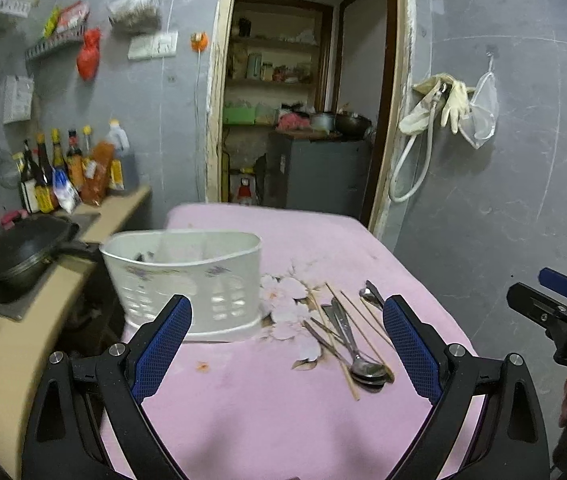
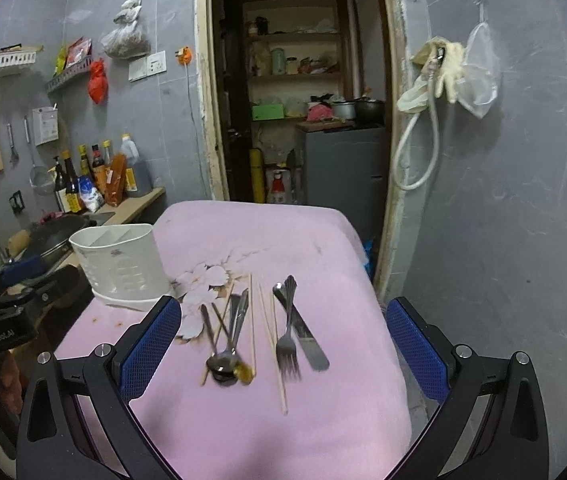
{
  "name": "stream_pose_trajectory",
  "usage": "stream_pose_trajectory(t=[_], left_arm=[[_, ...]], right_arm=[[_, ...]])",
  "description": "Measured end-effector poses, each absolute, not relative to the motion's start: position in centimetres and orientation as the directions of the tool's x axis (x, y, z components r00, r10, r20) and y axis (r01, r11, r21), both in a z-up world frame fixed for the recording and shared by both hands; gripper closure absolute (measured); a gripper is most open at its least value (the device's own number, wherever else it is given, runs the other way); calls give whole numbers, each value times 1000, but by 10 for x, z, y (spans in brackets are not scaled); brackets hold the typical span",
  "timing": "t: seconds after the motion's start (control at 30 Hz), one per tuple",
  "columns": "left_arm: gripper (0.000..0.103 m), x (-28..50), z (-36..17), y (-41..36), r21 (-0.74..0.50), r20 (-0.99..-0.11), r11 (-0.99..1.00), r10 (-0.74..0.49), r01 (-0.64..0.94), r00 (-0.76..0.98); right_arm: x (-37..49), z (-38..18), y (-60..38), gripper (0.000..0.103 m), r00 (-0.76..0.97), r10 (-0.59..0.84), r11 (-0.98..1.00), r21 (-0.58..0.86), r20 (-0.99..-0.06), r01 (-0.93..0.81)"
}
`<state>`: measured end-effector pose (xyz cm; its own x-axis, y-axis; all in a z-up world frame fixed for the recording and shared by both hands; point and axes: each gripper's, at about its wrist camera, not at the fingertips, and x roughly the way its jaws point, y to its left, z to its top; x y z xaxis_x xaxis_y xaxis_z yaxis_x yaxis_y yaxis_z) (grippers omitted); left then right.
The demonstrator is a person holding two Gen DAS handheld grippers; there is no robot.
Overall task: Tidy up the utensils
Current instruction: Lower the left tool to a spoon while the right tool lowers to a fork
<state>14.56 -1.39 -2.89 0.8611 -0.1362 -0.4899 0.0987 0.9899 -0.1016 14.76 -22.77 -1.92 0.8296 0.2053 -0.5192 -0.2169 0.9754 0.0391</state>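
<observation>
A white utensil holder (image 1: 187, 284) (image 2: 121, 266) stands upright at the left of a pink-covered table (image 1: 267, 400) (image 2: 275, 432). To its right lie loose utensils: spoons (image 1: 365, 372) (image 2: 223, 364), wooden chopsticks (image 1: 347, 376) (image 2: 275, 348), a fork (image 2: 288, 340) and a knife (image 2: 303, 332). My left gripper (image 1: 287, 348) hovers open over the table in front of the holder and the pile. My right gripper (image 2: 283, 352) is open above the utensils, holding nothing. The right gripper also shows at the right edge of the left wrist view, its state unclear there.
A counter (image 1: 83, 248) at the left holds a black wok (image 1: 27, 252) and several sauce bottles (image 1: 71, 168). Behind the table an open doorway (image 1: 303, 92) leads to shelves. Gloves and a hose (image 1: 439, 108) hang on the grey wall at right.
</observation>
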Motion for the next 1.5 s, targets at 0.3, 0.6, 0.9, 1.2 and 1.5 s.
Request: stream_pose_trajectory(t=[0.3, 0.6, 0.9, 1.2, 1.5], left_arm=[[16, 202, -71, -32, -168, -570, 984, -148, 61, 808], [68, 254, -132, -48, -202, -761, 976, -212, 87, 613], [87, 280, -160, -43, -276, -839, 960, -263, 44, 477], [95, 292, -159, -24, -390, -835, 919, -323, -65, 444], [100, 293, -157, -21, -421, -833, 901, -339, -103, 437]], right_arm=[[237, -67, -245, 14, 698, 281, 953, 105, -658, -284], [305, -115, -245, 49, 543, 341, 924, 166, -768, -345], [334, -139, -238, 60, 452, 375, 897, 193, -809, -398], [356, -144, -232, 69, 431, 386, 894, 217, -816, -392], [358, -145, -238, 89, 353, 419, 885, 290, -837, -363]])
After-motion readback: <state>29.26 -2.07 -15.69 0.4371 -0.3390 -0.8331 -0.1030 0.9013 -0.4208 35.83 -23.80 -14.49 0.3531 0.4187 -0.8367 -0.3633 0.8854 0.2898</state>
